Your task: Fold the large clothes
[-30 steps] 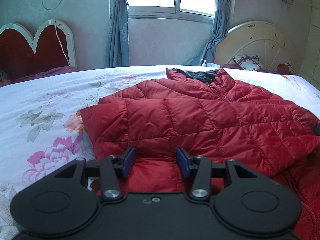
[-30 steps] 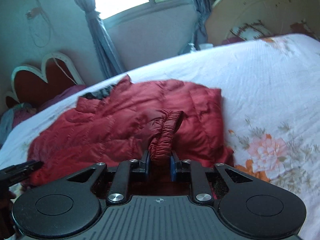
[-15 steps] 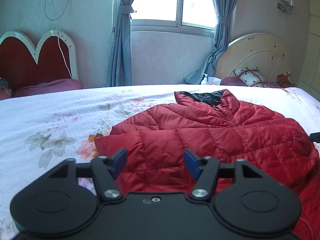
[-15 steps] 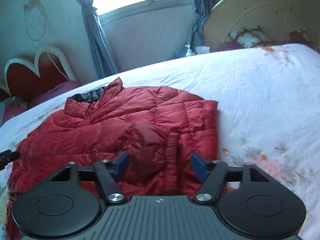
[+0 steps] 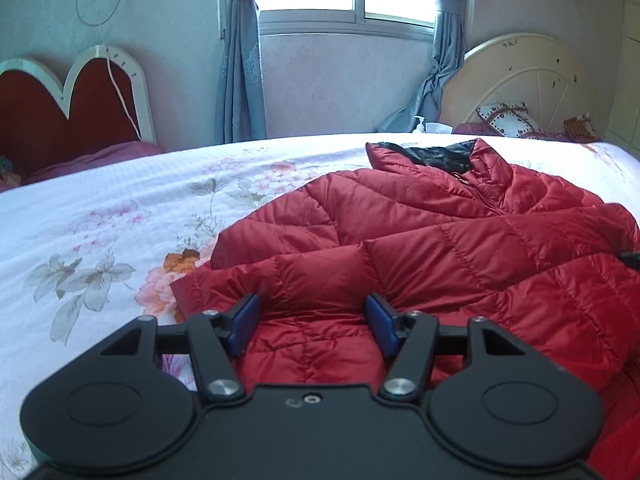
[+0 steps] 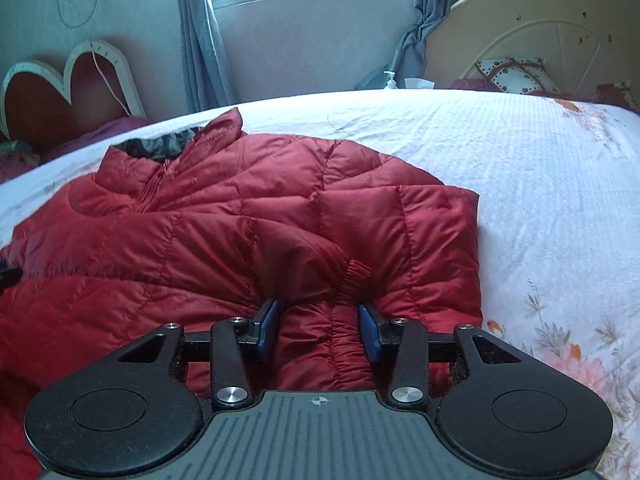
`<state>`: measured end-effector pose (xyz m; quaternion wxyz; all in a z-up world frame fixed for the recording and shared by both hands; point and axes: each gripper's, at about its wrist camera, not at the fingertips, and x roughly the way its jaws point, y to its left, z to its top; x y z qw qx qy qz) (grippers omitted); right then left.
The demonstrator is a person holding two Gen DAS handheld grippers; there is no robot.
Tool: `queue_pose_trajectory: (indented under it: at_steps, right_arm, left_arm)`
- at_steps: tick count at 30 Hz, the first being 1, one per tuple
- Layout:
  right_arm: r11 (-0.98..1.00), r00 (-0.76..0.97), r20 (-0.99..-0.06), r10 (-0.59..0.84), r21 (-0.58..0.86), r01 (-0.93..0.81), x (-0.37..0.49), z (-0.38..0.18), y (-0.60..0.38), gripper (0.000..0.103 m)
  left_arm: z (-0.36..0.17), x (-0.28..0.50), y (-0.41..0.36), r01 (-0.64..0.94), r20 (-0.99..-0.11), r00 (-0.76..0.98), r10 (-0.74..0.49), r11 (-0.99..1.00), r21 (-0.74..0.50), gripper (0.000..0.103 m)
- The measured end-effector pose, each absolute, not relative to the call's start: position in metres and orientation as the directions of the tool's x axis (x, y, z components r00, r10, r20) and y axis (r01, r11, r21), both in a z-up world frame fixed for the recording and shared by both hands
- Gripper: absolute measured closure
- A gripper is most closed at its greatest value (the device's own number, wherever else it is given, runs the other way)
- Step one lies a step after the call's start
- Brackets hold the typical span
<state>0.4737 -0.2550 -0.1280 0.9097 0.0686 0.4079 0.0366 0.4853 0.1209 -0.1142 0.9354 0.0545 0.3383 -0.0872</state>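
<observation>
A red quilted puffer jacket (image 5: 440, 248) with a black collar lining lies spread on the bed, sleeves folded over its front. My left gripper (image 5: 312, 316) hovers at the jacket's near left edge. Its jaws are opening, and red fabric lies between the blue pads (image 5: 244, 320) without being pinched. In the right wrist view the jacket (image 6: 248, 220) fills the left and middle. My right gripper (image 6: 318, 316) sits low over a sleeve's elastic cuff (image 6: 352, 276). Its jaws are closing with gathered fabric between them, and the pads (image 6: 370, 330) are not clamped on it.
The bed carries a white floral sheet (image 5: 120, 220), bare to the left of the jacket and to its right (image 6: 540, 184). A red heart-shaped headboard (image 5: 60, 112) and a cream round headboard (image 5: 520, 80) stand behind. Curtains and a window are at the back.
The right gripper let go of the sleeve cuff it was pinching, opened wide, and has narrowed again lower over the jacket. The left gripper's jaws widened and it shifted along the jacket's near edge.
</observation>
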Motion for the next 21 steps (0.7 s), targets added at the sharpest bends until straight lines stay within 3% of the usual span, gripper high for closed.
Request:
queue_pose_trajectory:
  at_steps: [3, 4, 5, 6, 7, 12, 16, 21]
  right_arm:
    - [0.988, 0.666, -0.737, 0.113, 0.155, 0.004, 0.475, -0.122, -0.256, 0.061]
    - [0.988, 0.696, -0.713, 0.082, 0.149, 0.037, 0.471, -0.113, -0.259, 0.055]
    - [0.989, 0.746, -0.665, 0.049, 0.134, 0.055, 0.464, -0.102, -0.26, 0.044]
    - [0.99, 0.783, -0.62, 0.042, 0.13, 0.051, 0.458, -0.092, -0.259, 0.019]
    - [0.989, 0.804, -0.591, 0.07, 0.143, 0.02, 0.455, -0.085, -0.255, 0.017]
    - [0.978, 0.735, -0.646, 0.206, 0.123, -0.166, 0.476, -0.09, -0.195, 0.017]
    - [0.967, 0.704, -0.669, 0.24, 0.099, -0.236, 0.482, -0.109, -0.159, 0.017]
    - [0.987, 0.724, -0.673, 0.154, 0.067, -0.148, 0.481, -0.119, -0.191, 0.017]
  left_arm:
    - [-0.107, 0.484, 0.12, 0.193, -0.645, 0.755, -0.117, 0.98, 0.049, 0.042]
    - [-0.099, 0.479, 0.118, 0.188, -0.629, 0.769, -0.111, 0.981, 0.056, 0.041]
    - [-0.089, 0.471, 0.116, 0.188, -0.602, 0.79, -0.119, 0.981, 0.053, 0.034]
    - [-0.08, 0.464, 0.112, 0.188, -0.575, 0.807, -0.133, 0.982, 0.037, 0.029]
    - [-0.074, 0.458, 0.105, 0.202, -0.555, 0.817, -0.16, 0.979, 0.015, 0.022]
    - [-0.079, 0.454, 0.041, 0.335, -0.587, 0.77, -0.248, 0.941, 0.042, 0.02]
    - [-0.097, 0.463, 0.023, 0.337, -0.631, 0.741, -0.231, 0.94, 0.051, 0.019]
    - [-0.112, 0.468, 0.069, 0.244, -0.649, 0.748, -0.142, 0.967, 0.069, 0.017]
